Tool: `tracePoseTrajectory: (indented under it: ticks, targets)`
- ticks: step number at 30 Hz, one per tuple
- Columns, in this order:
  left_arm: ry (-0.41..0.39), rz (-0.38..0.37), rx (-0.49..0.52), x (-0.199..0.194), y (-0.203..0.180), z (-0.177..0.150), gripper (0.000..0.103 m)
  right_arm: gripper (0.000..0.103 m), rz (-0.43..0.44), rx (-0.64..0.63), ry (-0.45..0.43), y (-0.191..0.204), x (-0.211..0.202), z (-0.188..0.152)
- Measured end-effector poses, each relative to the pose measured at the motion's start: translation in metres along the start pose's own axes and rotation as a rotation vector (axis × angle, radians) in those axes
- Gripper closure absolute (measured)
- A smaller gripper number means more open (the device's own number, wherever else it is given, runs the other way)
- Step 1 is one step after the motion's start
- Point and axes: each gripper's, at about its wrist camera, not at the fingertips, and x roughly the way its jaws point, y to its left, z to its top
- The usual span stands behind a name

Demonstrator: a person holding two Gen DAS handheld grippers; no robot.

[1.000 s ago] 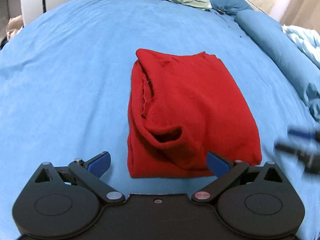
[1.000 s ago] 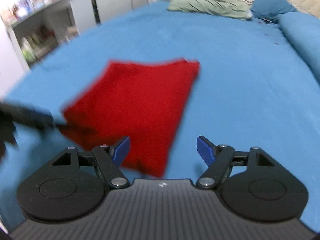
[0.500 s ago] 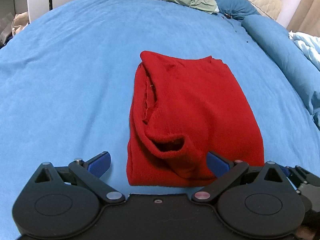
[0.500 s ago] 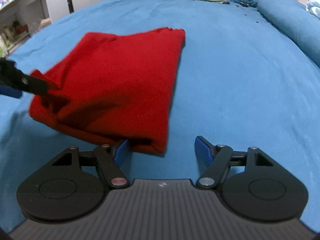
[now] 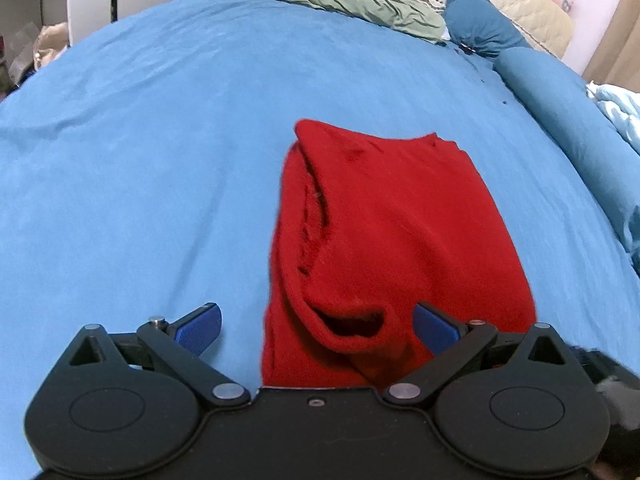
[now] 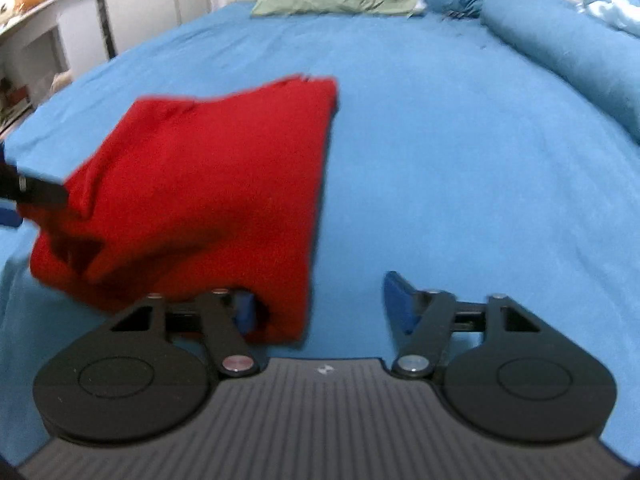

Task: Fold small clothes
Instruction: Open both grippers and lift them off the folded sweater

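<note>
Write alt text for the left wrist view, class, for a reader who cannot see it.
A folded red garment lies on a blue bedsheet, its near edge between the open blue fingertips of the left gripper. A green pillow and a blue bolster lie further back.

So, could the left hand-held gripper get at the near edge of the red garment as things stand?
Probably yes: the left hand-held gripper is open, the red garment's near edge lies between its fingers, nothing blocking.
</note>
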Motion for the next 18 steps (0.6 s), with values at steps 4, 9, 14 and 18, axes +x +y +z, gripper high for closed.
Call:
tracePoseTrajectory:
  ticks: [4, 9, 14, 18]
  targets:
    - [0.01, 0.059, 0.036, 0.008, 0.011, -0.006, 0.0, 0.026, -0.037, -0.017, -0.081, -0.01, -0.025, 0.006]
    - [0.041, 0.093, 0.194, 0.029, 0.022, -0.037, 0.001, 0.025, 0.01, -0.092, 0.029, -0.022, -0.005, -0.02]
    - [0.045, 0.086, 0.223, 0.029, 0.023, -0.033, 0.0, 0.025, 0.081, -0.142, 0.049, -0.032, -0.008, -0.02]
    - [0.063, 0.092, 0.199, 0.008, 0.019, -0.021, 0.004, 0.025, 0.125, -0.151, 0.112, -0.042, -0.028, -0.001]
